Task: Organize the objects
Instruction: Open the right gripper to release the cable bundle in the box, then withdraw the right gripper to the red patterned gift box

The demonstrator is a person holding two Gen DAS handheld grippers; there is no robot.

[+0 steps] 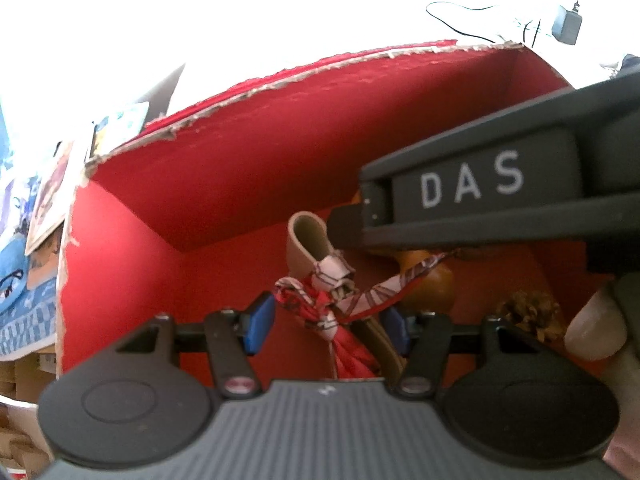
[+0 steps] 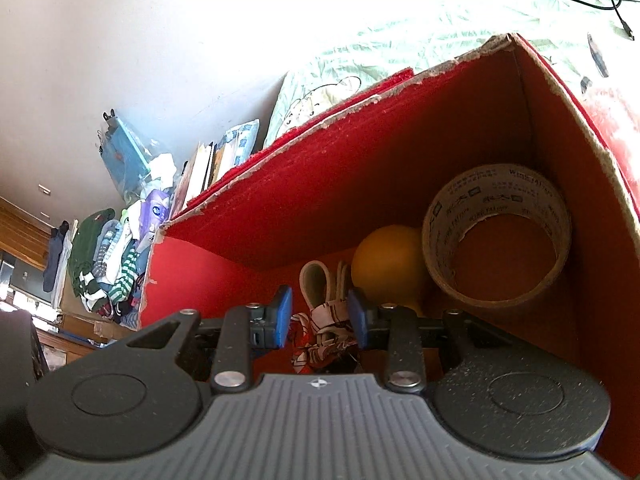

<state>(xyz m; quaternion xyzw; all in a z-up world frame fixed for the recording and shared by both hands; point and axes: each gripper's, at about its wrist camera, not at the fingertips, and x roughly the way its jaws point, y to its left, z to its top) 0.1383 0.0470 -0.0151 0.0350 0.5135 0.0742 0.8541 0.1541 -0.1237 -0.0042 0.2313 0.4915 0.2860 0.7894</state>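
**Both grippers reach into the red box over the scarf-tied strap**

The red box (image 1: 248,184) stands open, its torn cardboard rim pale against the red lining; both grippers point down into it. The left gripper (image 1: 326,324) has its blue pads apart, and the knotted red-and-white scarf (image 1: 320,304) lies between them with a gap on the left side; whether the right pad touches the beige strap (image 1: 306,240) running beside it I cannot tell. The right gripper (image 2: 318,316) crosses the left view from the right, its dark body marked DAS; in its own view its pads stand apart on either side of the scarf's patterned knot (image 2: 326,320), and contact is unclear. Behind the scarf, toward the far wall, the strap loops upward; right of it sits a yellow-orange ball (image 2: 386,260), touching a roll of tape (image 2: 496,236) leaning in the far right corner; a brown dried clump (image 1: 528,312) lies near the box's right side.
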